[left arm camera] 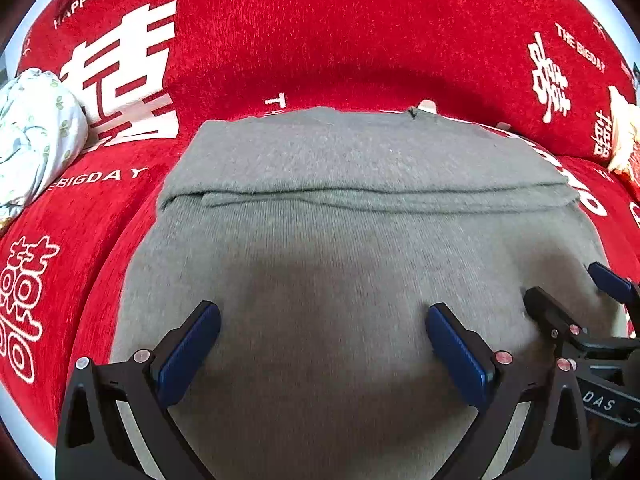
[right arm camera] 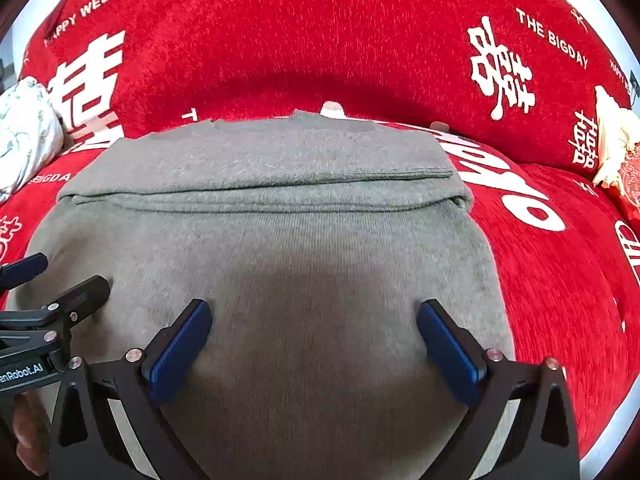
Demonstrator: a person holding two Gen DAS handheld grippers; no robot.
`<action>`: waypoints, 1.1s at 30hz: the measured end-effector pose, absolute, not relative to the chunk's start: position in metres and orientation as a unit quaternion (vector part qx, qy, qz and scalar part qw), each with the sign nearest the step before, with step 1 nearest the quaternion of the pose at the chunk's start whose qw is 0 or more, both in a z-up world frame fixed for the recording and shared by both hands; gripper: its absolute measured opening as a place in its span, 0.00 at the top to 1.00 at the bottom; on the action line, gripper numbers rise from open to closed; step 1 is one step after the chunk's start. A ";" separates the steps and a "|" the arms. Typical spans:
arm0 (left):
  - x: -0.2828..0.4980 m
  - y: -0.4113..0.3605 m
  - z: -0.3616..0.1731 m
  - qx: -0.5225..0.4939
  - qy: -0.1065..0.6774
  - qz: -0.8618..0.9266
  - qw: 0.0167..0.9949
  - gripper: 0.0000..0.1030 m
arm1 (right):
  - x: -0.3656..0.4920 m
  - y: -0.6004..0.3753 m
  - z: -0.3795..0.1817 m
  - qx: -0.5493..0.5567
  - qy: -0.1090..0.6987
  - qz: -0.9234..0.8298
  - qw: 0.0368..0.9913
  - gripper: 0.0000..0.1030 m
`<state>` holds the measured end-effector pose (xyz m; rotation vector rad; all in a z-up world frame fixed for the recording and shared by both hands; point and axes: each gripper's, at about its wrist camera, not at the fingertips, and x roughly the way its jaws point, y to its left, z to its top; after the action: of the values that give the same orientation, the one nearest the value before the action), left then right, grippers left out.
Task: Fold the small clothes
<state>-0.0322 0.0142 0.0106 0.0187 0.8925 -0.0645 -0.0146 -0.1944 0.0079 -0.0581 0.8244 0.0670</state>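
**Grey knit lies folded on the red sofa, both tongs wide above it**

A grey knitted garment point(left arm camera: 360, 240) is spread on the seat of a sofa draped in a red cover point(left arm camera: 320, 40) printed with white characters and the words "HAPPY WEDDING" and "THE BIGDAY". Its far part is doubled over, and the fold's edge point(left arm camera: 360, 196) runs left to right across the cloth, with a second layer showing just under it. The near part lies flat and smooth.

The left tongs point(left arm camera: 322, 344) stand wide over the near part of the garment, their blue pads point(left arm camera: 188, 356) well apart, with nothing gripped between them. The right tongs point(right arm camera: 314, 340) are likewise wide above the same cloth, blue pads point(right arm camera: 180, 344) apart and holding nothing. The two tools sit side by side: the right tongs show at the right edge of the left wrist view, and the left ones at the left edge of the right wrist view. Whether any pad touches the knit cannot be told.

On the far left of the seat rests a bundle of pale patterned fabric point(left arm camera: 36, 136). At the far right lies a cream and red item point(right arm camera: 616, 152), too small to identify.
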 end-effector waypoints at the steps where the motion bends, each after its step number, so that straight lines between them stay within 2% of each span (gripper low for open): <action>1: -0.038 0.014 0.011 0.011 0.429 -0.033 0.903 0.00 | -0.018 -0.195 0.008 -0.028 0.398 0.034 0.916 0.01; 11: -0.103 0.023 0.006 0.033 0.416 -0.054 0.907 0.00 | -0.088 -0.207 0.001 -0.063 0.368 0.070 0.925 0.01; 17: -0.138 0.024 0.008 0.010 0.432 -0.072 0.899 0.00 | -0.130 -0.207 0.005 -0.080 0.370 0.076 0.922 0.00; 22: -0.155 0.003 -0.009 0.091 0.428 -0.058 0.897 0.00 | -0.142 -0.179 -0.013 -0.131 0.380 0.106 0.909 0.00; 28: -0.162 0.037 -0.008 0.042 0.460 -0.045 0.886 0.00 | -0.149 -0.198 -0.015 -0.116 0.399 0.092 0.905 0.00; 33: -0.173 0.075 0.000 -0.021 0.457 -0.016 0.889 0.00 | -0.157 -0.225 -0.008 -0.076 0.420 0.060 0.902 0.00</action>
<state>-0.1727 0.0746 -0.0003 -0.0442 0.9492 -0.0334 -0.1572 -0.2246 -0.0082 -0.1566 0.8683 0.1230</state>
